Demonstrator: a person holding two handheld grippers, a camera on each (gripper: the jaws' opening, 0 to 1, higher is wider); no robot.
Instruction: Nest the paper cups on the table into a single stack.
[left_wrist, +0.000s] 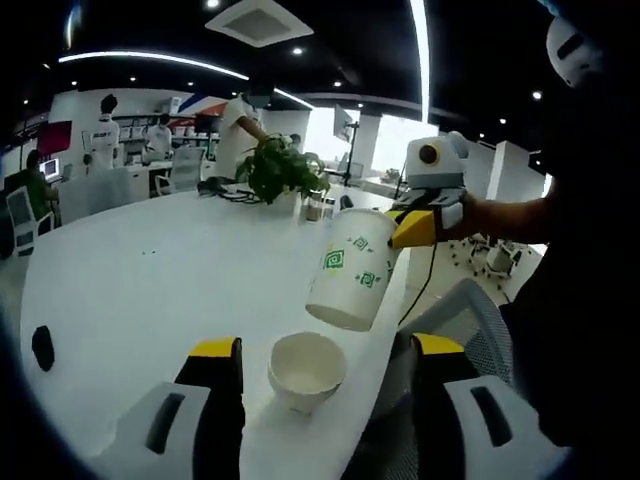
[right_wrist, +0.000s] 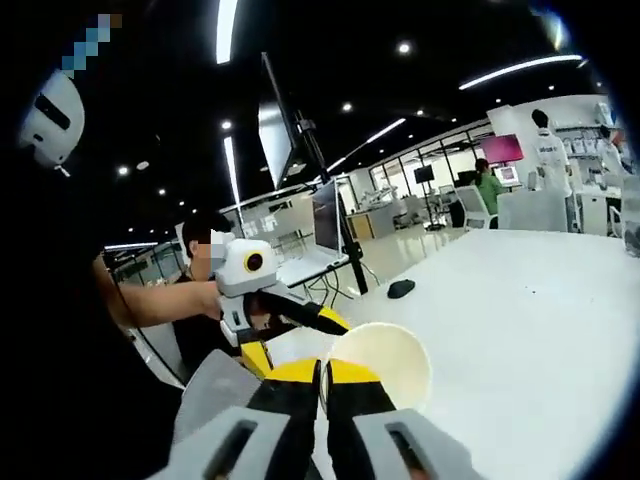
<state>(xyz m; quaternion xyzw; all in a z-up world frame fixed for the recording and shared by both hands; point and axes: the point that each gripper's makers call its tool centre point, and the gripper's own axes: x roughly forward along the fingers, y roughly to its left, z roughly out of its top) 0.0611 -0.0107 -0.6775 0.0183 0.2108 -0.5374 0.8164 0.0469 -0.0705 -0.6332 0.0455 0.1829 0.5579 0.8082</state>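
Left gripper view
Your left gripper (left_wrist: 325, 372): its two yellow-tipped jaws stood wide apart and held nothing.
Cup on the table (left_wrist: 306, 370): it sat between those jaws, mouth up, near the edge of the white table (left_wrist: 150, 270). I could not tell if a jaw touched it.
Lifted cup (left_wrist: 352, 268): white with green marks, it hung tilted in the air just above the cup on the table.
Your right gripper (left_wrist: 418, 226): it came in from the right and pinched the lifted cup at its rim.
Plant (left_wrist: 280, 168): it stood far back on the table.

Right gripper view
Your right gripper: its jaws were squeezed together on the rim of the lifted cup (right_wrist: 384, 364), whose open mouth faced the camera.
Your left gripper (right_wrist: 262, 325): it was just behind that cup, on the left.
Black mouse (right_wrist: 401, 288): it lay farther off on the table.
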